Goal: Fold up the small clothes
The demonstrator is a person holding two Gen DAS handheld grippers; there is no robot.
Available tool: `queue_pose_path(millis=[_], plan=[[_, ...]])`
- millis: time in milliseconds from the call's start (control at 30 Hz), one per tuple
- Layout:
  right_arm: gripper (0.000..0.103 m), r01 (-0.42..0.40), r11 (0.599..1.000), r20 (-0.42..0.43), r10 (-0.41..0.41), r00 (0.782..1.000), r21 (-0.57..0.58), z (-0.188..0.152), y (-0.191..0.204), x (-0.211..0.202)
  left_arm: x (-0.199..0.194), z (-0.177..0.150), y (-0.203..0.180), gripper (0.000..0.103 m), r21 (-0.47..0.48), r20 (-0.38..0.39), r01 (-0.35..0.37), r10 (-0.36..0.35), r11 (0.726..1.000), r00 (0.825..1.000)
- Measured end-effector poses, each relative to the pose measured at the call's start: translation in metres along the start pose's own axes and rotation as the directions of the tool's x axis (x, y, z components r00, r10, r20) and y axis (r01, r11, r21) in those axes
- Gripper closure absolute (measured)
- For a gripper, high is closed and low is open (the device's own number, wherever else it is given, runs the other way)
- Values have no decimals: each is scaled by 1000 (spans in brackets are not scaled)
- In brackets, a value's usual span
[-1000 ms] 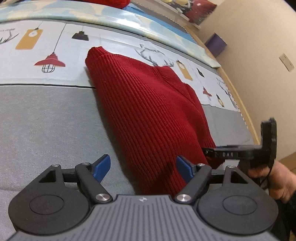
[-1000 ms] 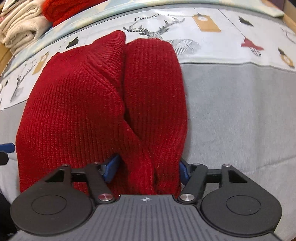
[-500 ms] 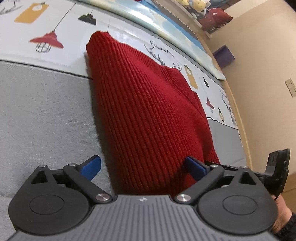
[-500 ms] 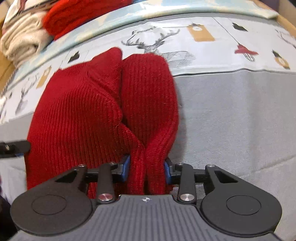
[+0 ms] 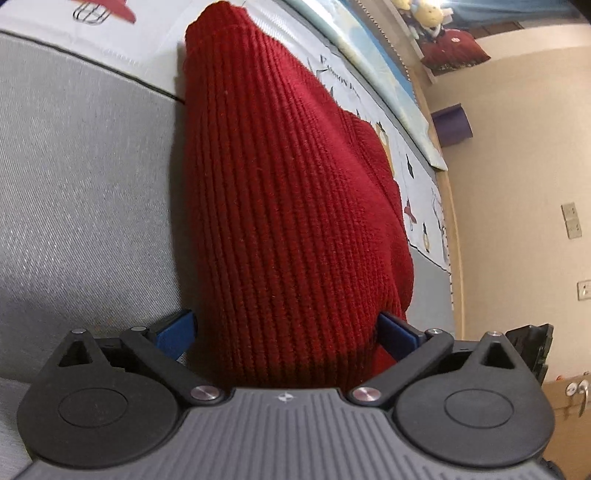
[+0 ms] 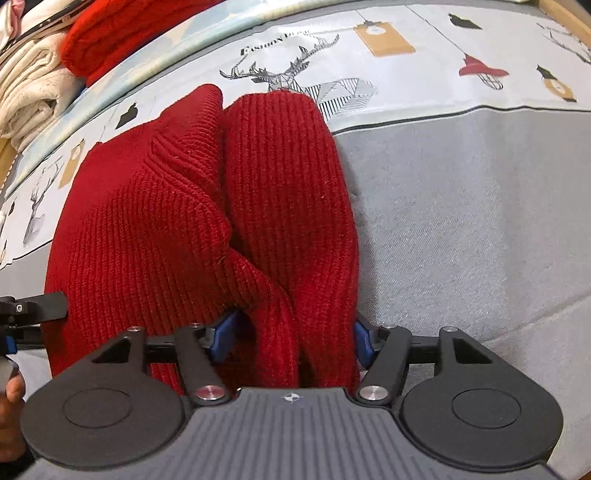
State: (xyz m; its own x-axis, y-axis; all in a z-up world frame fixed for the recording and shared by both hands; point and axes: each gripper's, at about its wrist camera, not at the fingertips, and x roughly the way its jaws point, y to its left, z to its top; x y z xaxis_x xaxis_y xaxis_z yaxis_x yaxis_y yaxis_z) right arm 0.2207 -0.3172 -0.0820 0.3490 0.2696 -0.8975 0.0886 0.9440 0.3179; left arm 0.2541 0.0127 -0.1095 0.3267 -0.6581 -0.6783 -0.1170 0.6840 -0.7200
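Nearest us in the left wrist view, the left hand-held gripper (image 5: 286,328) stands with its blue fingers (image 5: 175,328) spread wide, one on either side of the near end of the red knit garment (image 5: 288,206); we cannot tell whether the pads press the cloth, so we take it as open around the fabric. In the right wrist view the right hand-held gripper (image 6: 291,336) also has its blue pads (image 6: 221,334) parted, with the bunched near edge of the garment (image 6: 207,206) sitting between them; the pads lie just beside the knit, and a firm grip does not show.

The garment is a thick ribbed knit, deep red, folded into two long lobes that meet along a crease running toward 12 o'clock. It lies on a bed cover (image 6: 461,206) whose near part is plain grey woven cloth and whose far part is white, printed with deer, hanging lamps and tags. Beside the deer at 12 o'clock we read "FASHION" (image 6: 264,44); the rest of the line is unclear.

At 9 o'clock in the right view, part of the left gripper's black frame (image 6: 29,312) shows beside the garment. Farther off, at 10 to 11 o'clock, folded cream cloth (image 6: 29,88) and another red knit (image 6: 122,33) lie stacked. In the left view a beige wall (image 5: 524,155) with switch plates rises at 3 o'clock.
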Motion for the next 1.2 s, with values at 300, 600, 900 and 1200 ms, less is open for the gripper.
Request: queue_pose_path(millis=[300, 600, 900, 1200], plan=[[64, -47, 999, -1, 47, 999, -17, 2, 8, -3, -16, 4, -15, 29, 77, 12, -28, 27, 997, 1000], [70, -359, 923, -11, 361, 932, -140, 0, 74, -13, -107, 35, 6, 29, 120, 39, -170, 166, 978, 985], [66, -298, 932, -144, 272, 951, -208, -14, 107, 9, -154, 20, 8, 23, 99, 214, -366, 340, 925, 916], [72, -284, 939, -101, 269, 958, -193, -16, 98, -1, -104, -32, -51, 90, 590, 268, -534, 477, 605, 837]])
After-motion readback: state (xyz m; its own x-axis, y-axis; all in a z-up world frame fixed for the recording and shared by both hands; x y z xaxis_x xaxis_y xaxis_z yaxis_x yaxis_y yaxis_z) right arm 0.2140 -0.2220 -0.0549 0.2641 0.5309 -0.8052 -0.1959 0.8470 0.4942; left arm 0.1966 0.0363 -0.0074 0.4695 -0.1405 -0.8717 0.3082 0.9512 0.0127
